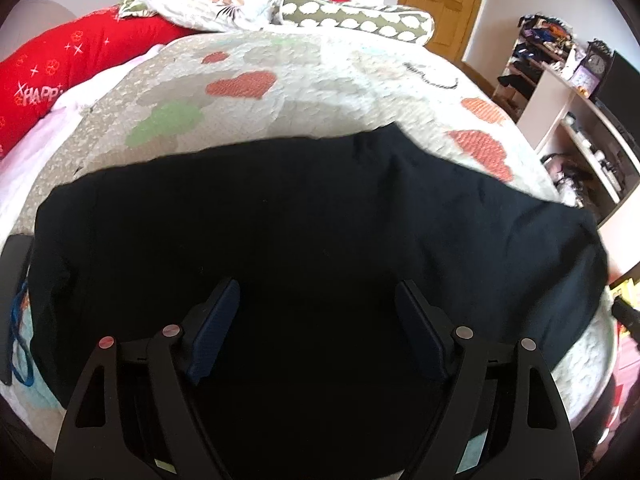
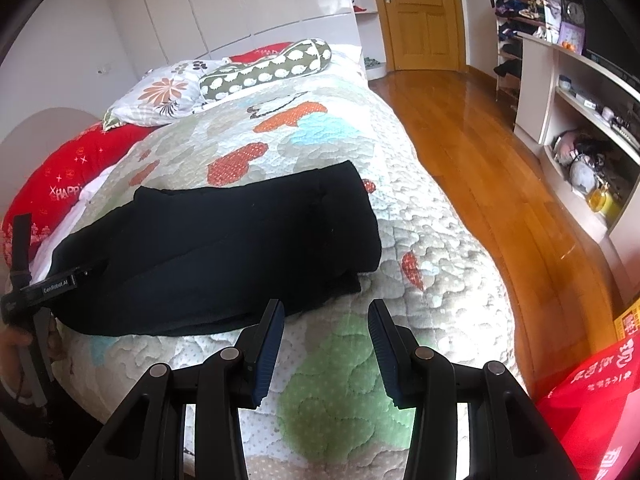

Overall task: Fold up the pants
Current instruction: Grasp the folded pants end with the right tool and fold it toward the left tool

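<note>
The black pants (image 2: 224, 248) lie folded in a long band across the patterned quilt (image 2: 352, 368) on the bed. In the left wrist view the pants (image 1: 300, 220) fill the lower half of the frame. My left gripper (image 1: 318, 292) is open, its jaws wide apart just above the dark cloth, holding nothing. My right gripper (image 2: 326, 312) is open and empty, over bare quilt just in front of the pants' near right end. The left gripper's body (image 2: 40, 288) shows at the pants' left end in the right wrist view.
Pillows (image 2: 264, 68) and a red cushion (image 2: 64, 172) lie at the head of the bed. A wooden floor (image 2: 492, 152) runs along the bed's right edge, with shelves (image 2: 580, 128) beyond. A red bag (image 2: 592, 408) stands at lower right.
</note>
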A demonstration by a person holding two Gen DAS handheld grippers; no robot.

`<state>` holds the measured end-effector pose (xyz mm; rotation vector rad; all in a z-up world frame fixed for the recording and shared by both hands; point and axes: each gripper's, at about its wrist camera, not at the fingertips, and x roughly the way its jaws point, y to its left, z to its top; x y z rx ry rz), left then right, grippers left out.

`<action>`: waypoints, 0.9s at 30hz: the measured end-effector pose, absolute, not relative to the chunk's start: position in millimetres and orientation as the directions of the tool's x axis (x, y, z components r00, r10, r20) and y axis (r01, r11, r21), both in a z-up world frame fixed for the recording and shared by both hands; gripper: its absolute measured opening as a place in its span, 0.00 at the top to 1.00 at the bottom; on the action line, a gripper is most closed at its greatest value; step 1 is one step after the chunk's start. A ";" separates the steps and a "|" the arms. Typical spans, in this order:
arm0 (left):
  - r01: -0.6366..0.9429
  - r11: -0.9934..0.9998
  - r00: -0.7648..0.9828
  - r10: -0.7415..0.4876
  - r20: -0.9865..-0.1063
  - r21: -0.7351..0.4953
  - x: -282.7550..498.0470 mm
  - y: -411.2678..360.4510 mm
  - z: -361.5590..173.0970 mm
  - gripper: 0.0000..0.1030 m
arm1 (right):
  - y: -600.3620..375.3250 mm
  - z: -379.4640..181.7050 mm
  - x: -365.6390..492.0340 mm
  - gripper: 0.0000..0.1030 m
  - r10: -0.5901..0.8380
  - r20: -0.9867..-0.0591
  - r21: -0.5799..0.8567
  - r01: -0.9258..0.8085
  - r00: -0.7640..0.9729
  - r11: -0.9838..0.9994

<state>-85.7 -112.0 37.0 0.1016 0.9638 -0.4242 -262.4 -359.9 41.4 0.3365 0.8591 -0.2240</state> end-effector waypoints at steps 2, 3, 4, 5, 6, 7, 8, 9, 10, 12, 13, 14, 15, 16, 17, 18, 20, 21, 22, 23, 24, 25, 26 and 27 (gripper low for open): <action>0.423 0.899 0.503 -0.334 -0.798 -0.110 -87.8 -118.7 45.9 0.22 | -361.0 39.5 -263.8 0.59 -0.042 -0.771 0.216 0.324 0.635 0.921; 0.435 0.894 0.506 -0.338 -0.794 -0.104 -88.0 -122.0 48.6 0.22 | -361.8 38.5 -264.5 0.58 -0.034 -0.772 0.226 0.324 0.635 0.919; 0.457 0.884 0.509 -0.353 -0.785 -0.100 -88.5 -128.3 53.3 0.22 | -363.0 37.1 -265.2 0.58 -0.023 -0.772 0.240 0.325 0.635 0.915; 0.483 0.869 0.507 -0.373 -0.777 -0.103 -88.9 -135.6 57.8 0.22 | -363.9 36.0 -265.8 0.57 -0.013 -0.771 0.253 0.325 0.637 0.911; 0.507 0.855 0.501 -0.391 -0.772 -0.104 -89.2 -143.5 61.5 0.22 | -364.9 35.3 -266.8 0.56 -0.003 -0.767 0.268 0.324 0.642 0.907; 0.529 0.842 0.493 -0.406 -0.769 -0.106 -89.0 -150.7 64.1 0.22 | -365.6 34.7 -267.8 0.55 0.005 -0.763 0.279 0.324 0.646 0.904; 0.557 0.823 0.482 -0.426 -0.766 -0.107 -89.7 -160.0 66.9 0.22 | -366.7 34.2 -268.9 0.54 0.012 -0.760 0.290 0.322 0.649 0.901; 0.590 0.801 0.466 -0.445 -0.764 -0.107 -90.5 -171.0 68.7 0.22 | -367.1 33.5 -269.2 0.53 0.020 -0.758 0.299 0.320 0.652 0.899; 0.627 0.772 0.445 -0.463 -0.766 -0.102 -92.0 -184.1 69.9 0.22 | -367.7 32.7 -269.4 0.52 0.026 -0.756 0.306 0.318 0.654 0.897; 0.682 0.727 0.415 -0.479 -0.773 -0.084 -92.6 -206.8 70.3 0.22 | -368.8 31.4 -268.5 0.50 0.036 -0.753 0.320 0.317 0.657 0.893; 0.711 0.699 0.397 -0.489 -0.777 -0.077 -92.7 -221.0 69.6 0.22 | -370.1 31.0 -268.2 0.48 0.042 -0.749 0.328 0.316 0.661 0.890; 0.727 0.683 0.386 -0.495 -0.779 -0.074 -92.5 -230.8 68.9 0.22 | -371.6 30.4 -267.4 0.47 0.049 -0.744 0.341 0.316 0.666 0.886; 0.742 0.666 0.371 -0.501 -0.782 -0.075 -91.3 -241.8 67.7 0.22 | -373.2 29.3 -266.1 0.44 0.059 -0.738 0.357 0.315 0.672 0.880; 0.758 0.647 0.351 -0.507 -0.788 -0.079 -89.3 -254.3 65.9 0.22 | -373.7 28.4 -264.2 0.39 0.069 -0.733 0.371 0.313 0.677 0.874; 0.773 0.630 0.334 -0.509 -0.793 -0.079 -87.2 -265.5 65.2 0.22 | -374.0 27.0 -262.3 0.37 0.080 -0.726 0.387 0.309 0.683 0.869; 0.788 0.611 0.320 -0.514 -0.796 -0.078 -86.7 -276.9 65.1 0.22 | -373.5 25.8 -260.0 0.34 0.085 -0.721 0.392 0.303 0.688 0.868; 0.826 0.558 0.281 -0.525 -0.803 -0.075 -85.0 -303.5 63.0 0.22 | -372.5 23.7 -255.1 0.33 0.083 -0.721 0.386 0.300 0.688 0.872; 0.837 0.542 0.269 -0.523 -0.809 -0.073 -85.4 -313.5 62.5 0.22 | -373.2 22.4 -253.6 0.33 0.083 -0.720 0.388 0.300 0.689 0.871; 0.850 0.522 0.253 -0.518 -0.817 -0.067 -84.8 -327.0 59.3 0.22 | -374.3 20.8 -252.0 0.33 0.086 -0.716 0.395 0.301 0.693 0.868; 0.861 0.505 0.243 -0.510 -0.825 -0.059 -84.7 -340.0 55.4 0.22 | -376.1 18.8 -250.6 0.32 0.089 -0.709 0.407 0.303 0.700 0.862; 0.867 0.495 0.240 -0.505 -0.829 -0.051 -85.9 -349.0 52.1 0.22 | -377.9 16.6 -249.6 0.32 0.092 -0.700 0.422 0.306 0.708 0.854; 0.874 0.485 0.239 -0.493 -0.837 -0.036 -85.0 -361.2 46.8 0.22 | -379.3 15.3 -248.0 0.32 0.093 -0.692 0.433 0.309 0.716 0.847; 0.877 0.480 0.242 -0.475 -0.846 -0.018 -84.0 -372.8 40.5 0.22 | -380.7 13.8 -247.2 0.32 0.091 -0.681 0.445 0.312 0.726 0.840; 0.878 0.479 0.245 -0.466 -0.850 -0.010 -84.6 -377.2 36.1 0.22 | -381.2 13.0 -246.6 0.32 0.086 -0.675 0.450 0.316 0.733 0.835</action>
